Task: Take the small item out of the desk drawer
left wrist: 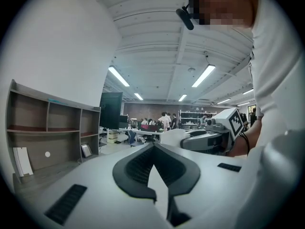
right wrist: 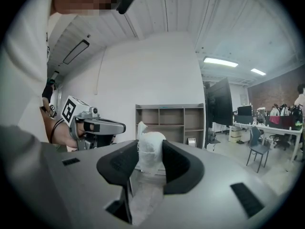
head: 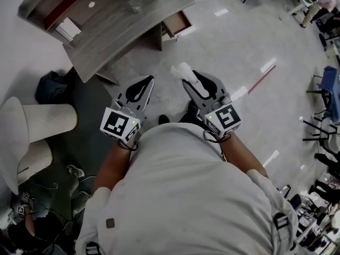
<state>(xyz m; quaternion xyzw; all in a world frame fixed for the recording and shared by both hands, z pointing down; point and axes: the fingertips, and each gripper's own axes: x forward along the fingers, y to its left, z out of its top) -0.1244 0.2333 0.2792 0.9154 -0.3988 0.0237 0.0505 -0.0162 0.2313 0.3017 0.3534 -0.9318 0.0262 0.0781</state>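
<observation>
Right gripper (right wrist: 149,152): ribbed black pads clamp the white, crinkled, lumpy small item (head: 182,70), well apart from the grey woodgrain desk (head: 122,33) and its open drawer (head: 175,24). Left gripper (left wrist: 153,149): tips together, nothing held.

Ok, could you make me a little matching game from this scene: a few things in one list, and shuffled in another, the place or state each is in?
Things
1. left gripper
2. right gripper
3. brown wooden desk drawer
4. thin red-and-white stick

Places or states
A. lying on the pale floor
B. pulled open
C. jaws together, nothing between them
D. clamped on a white crumpled wad

Pairs: 1-C, 2-D, 3-B, 4-A
</observation>
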